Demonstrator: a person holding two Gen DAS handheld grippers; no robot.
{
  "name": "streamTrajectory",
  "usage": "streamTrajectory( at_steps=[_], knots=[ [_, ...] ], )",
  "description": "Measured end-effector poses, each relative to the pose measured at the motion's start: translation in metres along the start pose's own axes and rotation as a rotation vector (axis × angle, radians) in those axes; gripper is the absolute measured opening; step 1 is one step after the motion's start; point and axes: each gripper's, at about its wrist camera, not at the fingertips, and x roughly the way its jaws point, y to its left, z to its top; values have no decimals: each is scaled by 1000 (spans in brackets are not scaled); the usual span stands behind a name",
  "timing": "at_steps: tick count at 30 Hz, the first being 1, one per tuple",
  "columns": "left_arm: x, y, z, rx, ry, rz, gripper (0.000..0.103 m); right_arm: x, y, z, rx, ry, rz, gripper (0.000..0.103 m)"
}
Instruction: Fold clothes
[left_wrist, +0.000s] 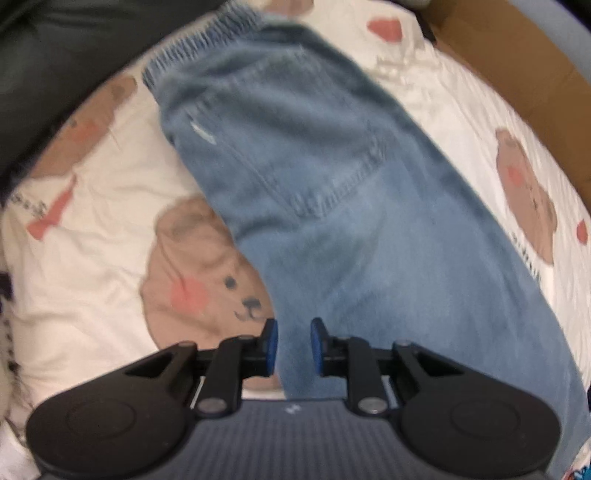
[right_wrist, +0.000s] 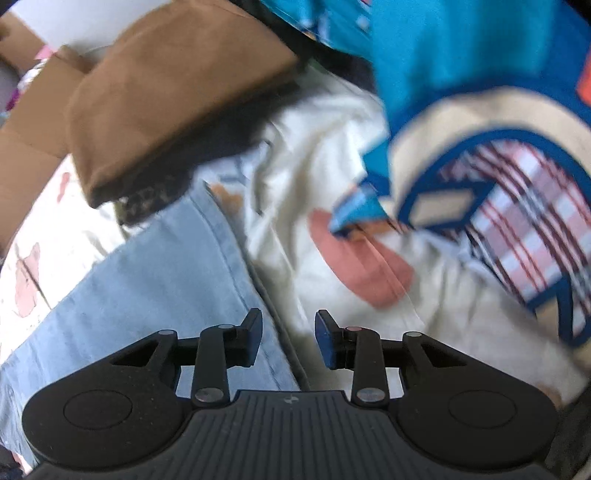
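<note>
Light-blue jeans (left_wrist: 295, 166) lie lengthwise on a white bedsheet printed with bears (left_wrist: 92, 229); the elastic waistband is at the far end. My left gripper (left_wrist: 293, 345) points down at the near part of the jeans, its blue pads a narrow gap apart with denim filling the gap, shut on it. In the right wrist view the jeans (right_wrist: 155, 280) run from the lower left to the middle. My right gripper (right_wrist: 288, 341) is open, its pads straddling the denim's right edge without pressing on it.
A folded brown cloth (right_wrist: 173, 92) lies on dark fabric beyond the jeans. A blue printed blanket with plaid patches (right_wrist: 480, 110) is bunched at the right. A cardboard box (left_wrist: 517, 66) borders the bed's far side. Something black (left_wrist: 55, 55) lies at the upper left.
</note>
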Motion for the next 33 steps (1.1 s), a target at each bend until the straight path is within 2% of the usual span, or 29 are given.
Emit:
streamTrajectory(
  at_steps=[9,12,15,17,22,25,33],
  knots=[
    [-8,-23,61,59,-164,-8,24,17,41,37,-154,-55,44,43],
    [-3,-33,87,84,-215,10,25,27,52,48,-208,-60,30,44],
    [2,-39,114,108,-262,28,25,36,59,57,-242,-64,9,51],
    [8,-42,131,123,-284,44,27,42,63,62,-262,-64,-6,51],
    [30,-47,166,146,-313,85,27,60,71,71,-304,-54,-38,54],
    [48,-49,183,156,-298,111,27,70,77,73,-346,-46,-56,59],
    [80,-40,212,148,-285,162,26,88,98,71,-508,-6,-75,60]
  ],
)
